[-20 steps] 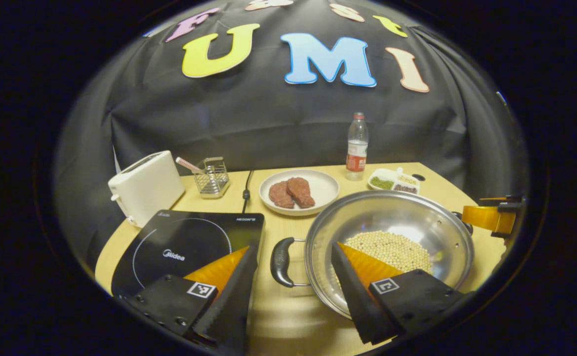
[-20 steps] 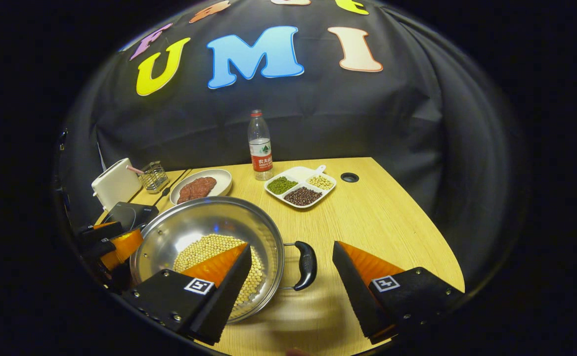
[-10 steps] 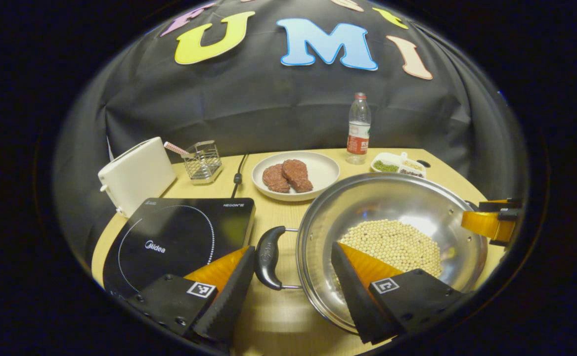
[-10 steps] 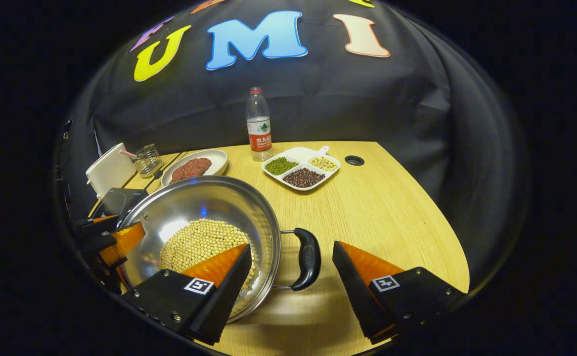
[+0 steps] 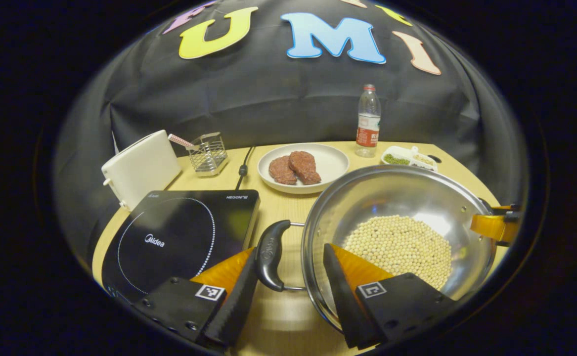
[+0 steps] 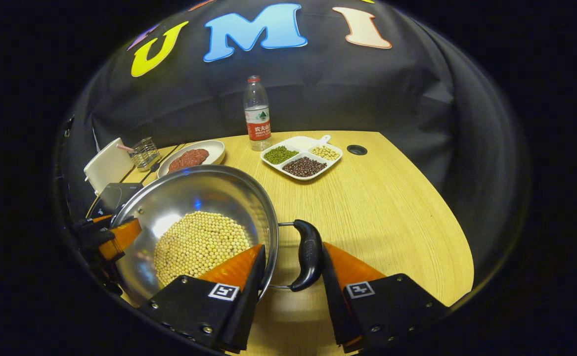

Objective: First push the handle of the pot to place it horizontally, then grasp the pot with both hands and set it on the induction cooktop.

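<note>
The steel pot point(image 5: 392, 198) holds pale beans and sits on the table right of the black induction cooktop point(image 5: 179, 237). My left gripper point(image 5: 288, 262) straddles the pot's near black handle point(image 5: 268, 254). Its left finger touches the handle, its right finger hangs over the beans inside the rim, and the jaws stand partly closed. In the right gripper view my right gripper point(image 6: 293, 259) closes around the opposite handle point(image 6: 309, 254) of the pot point(image 6: 194, 198), one finger against the handle, the other at the rim. The left gripper's orange finger point(image 6: 117, 237) shows at the far side.
Behind the pot stand a plate with meat patties point(image 5: 303, 168), a water bottle point(image 5: 367, 121) and a divided dish of beans point(image 6: 300, 158). A white toaster point(image 5: 140, 168) and wire basket point(image 5: 208, 154) sit behind the cooktop. Bare tabletop point(image 6: 392, 212) lies right of the pot.
Both grippers moved forward and down onto the pot's handles, and both jaws narrowed, the right more than the left. The pot has not shifted on the table.
</note>
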